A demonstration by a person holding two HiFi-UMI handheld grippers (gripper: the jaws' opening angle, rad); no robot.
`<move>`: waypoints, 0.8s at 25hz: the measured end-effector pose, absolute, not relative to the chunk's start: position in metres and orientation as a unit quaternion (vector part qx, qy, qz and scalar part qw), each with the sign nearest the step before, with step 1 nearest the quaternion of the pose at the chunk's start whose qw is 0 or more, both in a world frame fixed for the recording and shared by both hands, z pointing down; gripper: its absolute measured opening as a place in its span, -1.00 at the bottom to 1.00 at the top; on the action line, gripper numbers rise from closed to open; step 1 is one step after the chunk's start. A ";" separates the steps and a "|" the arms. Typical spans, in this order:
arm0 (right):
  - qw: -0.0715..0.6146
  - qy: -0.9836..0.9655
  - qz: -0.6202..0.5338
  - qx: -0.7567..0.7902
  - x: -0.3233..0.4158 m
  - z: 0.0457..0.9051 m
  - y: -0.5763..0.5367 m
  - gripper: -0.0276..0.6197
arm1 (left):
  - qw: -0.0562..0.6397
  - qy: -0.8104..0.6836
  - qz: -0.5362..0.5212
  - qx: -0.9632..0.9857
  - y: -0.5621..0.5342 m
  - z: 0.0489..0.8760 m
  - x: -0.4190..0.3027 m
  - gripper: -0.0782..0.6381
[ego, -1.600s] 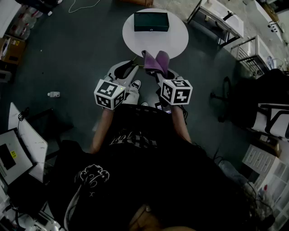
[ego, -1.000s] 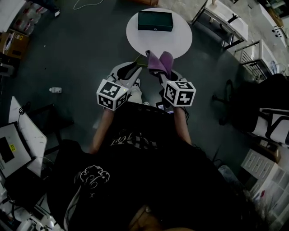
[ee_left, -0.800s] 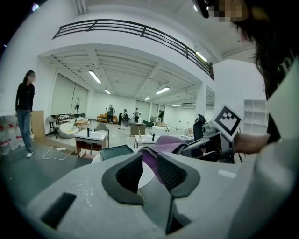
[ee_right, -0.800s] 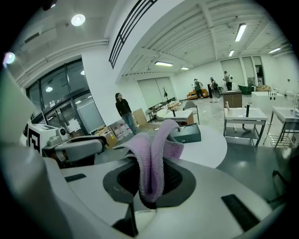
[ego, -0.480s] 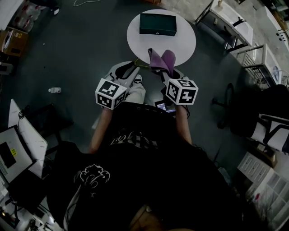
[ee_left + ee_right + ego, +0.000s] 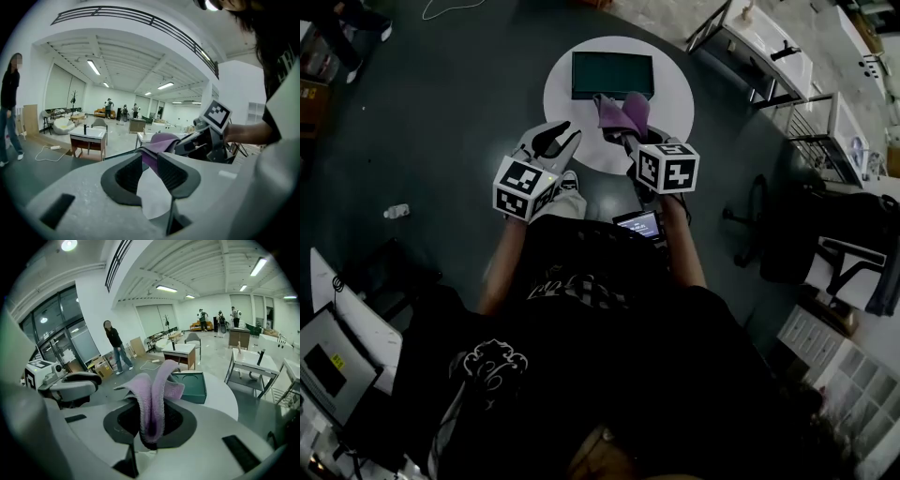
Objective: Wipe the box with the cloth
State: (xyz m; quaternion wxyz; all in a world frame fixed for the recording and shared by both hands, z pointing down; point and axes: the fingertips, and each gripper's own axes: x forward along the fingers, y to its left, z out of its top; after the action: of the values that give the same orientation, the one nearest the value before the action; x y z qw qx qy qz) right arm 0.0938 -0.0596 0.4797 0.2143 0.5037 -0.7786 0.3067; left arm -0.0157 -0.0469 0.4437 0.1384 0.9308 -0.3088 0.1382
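Floor is seen as dark grey all round, and a small round white table [image 6: 670, 117] is set on it in a big open room lit by ceiling strip lights [image 6: 168, 288], with white desks [image 6: 182, 348] ranged further back. Counted up: one table, one dark green rectangular box [image 6: 612, 75], one folded purple cloth [image 6: 623, 111], two grippers. The box is laid flat on the table's far half. The cloth is pinched upright in the right gripper [image 6: 628, 136], jaws closed onto it, just in front of the box; whether they touch can't be told. The left gripper [image 6: 553, 139] is held at the table's near edge, jaws spread moderately, nothing gripped.
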 end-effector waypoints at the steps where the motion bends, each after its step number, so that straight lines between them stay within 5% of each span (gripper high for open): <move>1: 0.223 -0.779 0.304 0.502 0.094 0.483 -0.074 -0.74 | 0.140 -0.305 0.140 0.932 -0.056 0.447 -0.014 -0.50; 20: 0.264 -0.753 0.351 0.489 0.061 0.588 -0.268 -0.74 | 0.174 -0.287 0.168 0.927 -0.130 0.477 -0.009 -0.50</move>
State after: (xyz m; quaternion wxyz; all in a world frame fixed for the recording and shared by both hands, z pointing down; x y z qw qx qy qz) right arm 0.0606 -0.2685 0.5881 0.2636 0.4895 -0.7535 0.3510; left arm -0.0086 -0.1295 0.4770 0.1741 0.9269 -0.2868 0.1684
